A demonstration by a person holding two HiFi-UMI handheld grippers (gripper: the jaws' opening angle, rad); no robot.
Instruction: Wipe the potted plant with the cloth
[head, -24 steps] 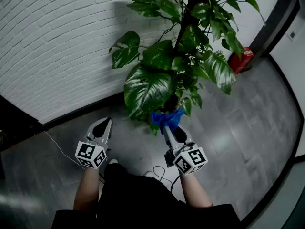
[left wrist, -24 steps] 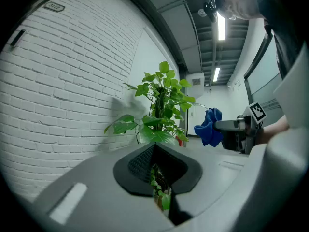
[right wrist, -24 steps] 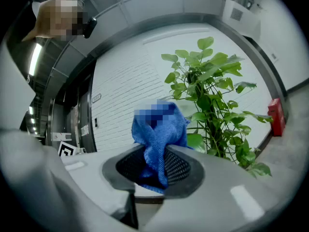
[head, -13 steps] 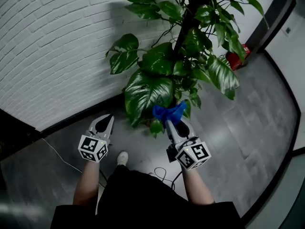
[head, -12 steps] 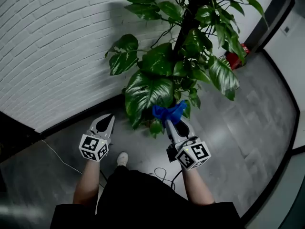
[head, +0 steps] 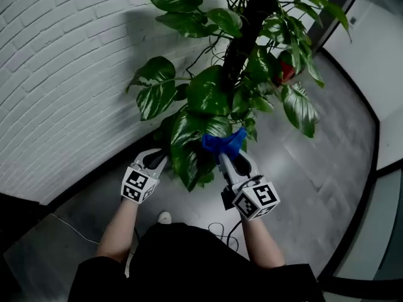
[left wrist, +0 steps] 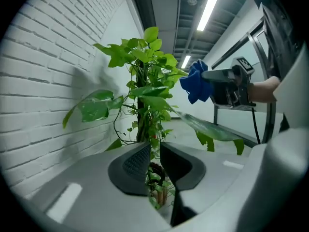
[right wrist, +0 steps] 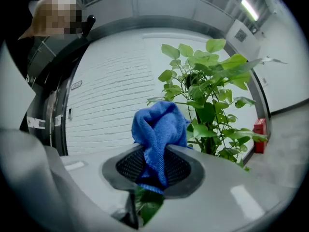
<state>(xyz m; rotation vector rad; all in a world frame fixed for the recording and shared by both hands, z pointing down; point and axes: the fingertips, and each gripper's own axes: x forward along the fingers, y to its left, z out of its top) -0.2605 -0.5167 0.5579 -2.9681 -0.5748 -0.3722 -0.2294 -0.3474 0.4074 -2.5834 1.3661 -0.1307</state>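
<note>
Cloth (head: 223,142) clamped in right tool (head: 228,158), just beside plant leaf (head: 189,145)

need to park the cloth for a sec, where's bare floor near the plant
Widest bare patch: the grey floor right of the potted plant, out to the black skirting. A narrower strip runs along the brick wall on the left, crossed by a cable. Crowded under the low leaves.

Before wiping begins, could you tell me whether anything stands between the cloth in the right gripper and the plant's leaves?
Nothing visible does. The blue cloth, clamped in the right gripper, is close above the potted plant's large leaf, only open air between.
</note>
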